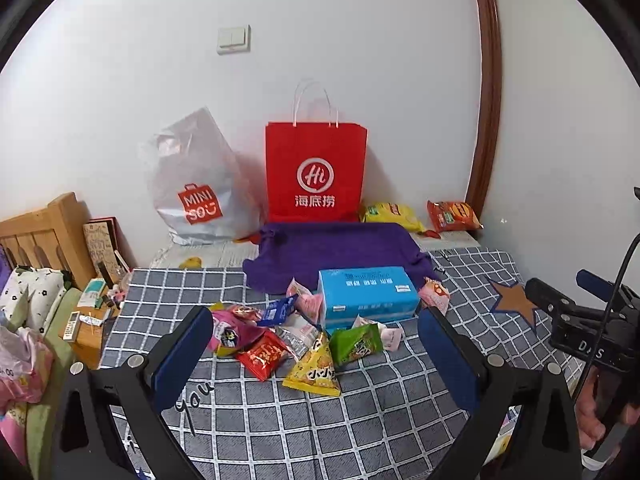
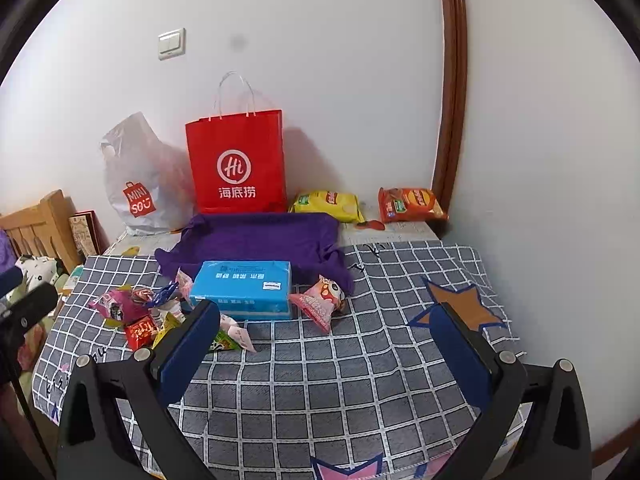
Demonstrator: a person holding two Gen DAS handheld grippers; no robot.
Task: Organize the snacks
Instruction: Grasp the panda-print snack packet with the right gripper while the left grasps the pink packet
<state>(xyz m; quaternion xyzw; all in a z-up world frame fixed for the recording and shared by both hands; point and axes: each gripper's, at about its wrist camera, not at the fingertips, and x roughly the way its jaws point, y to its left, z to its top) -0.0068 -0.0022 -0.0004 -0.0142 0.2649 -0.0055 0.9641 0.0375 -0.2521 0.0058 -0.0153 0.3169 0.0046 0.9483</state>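
Both grippers' fingers [image 1: 188, 344] [image 2: 460, 344] spread wide, holding nothing.

We hold our left gripper [image 1: 316, 344] out in front, its jaws spread wide with nothing between them. Our right gripper [image 2: 326, 346] is the same, jaws wide apart. Our right hand [image 1: 600, 416] grips its handle.

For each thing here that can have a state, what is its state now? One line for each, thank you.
Left claw: open, empty.
Right claw: open, empty.
Red paper bag: upright against the wall, handles up.
White plastic bag: slumped beside it.
Blue box: closed, flat on the checked cloth.
Yellow chip bag: lying flat.
Orange chip bag: lying flat.
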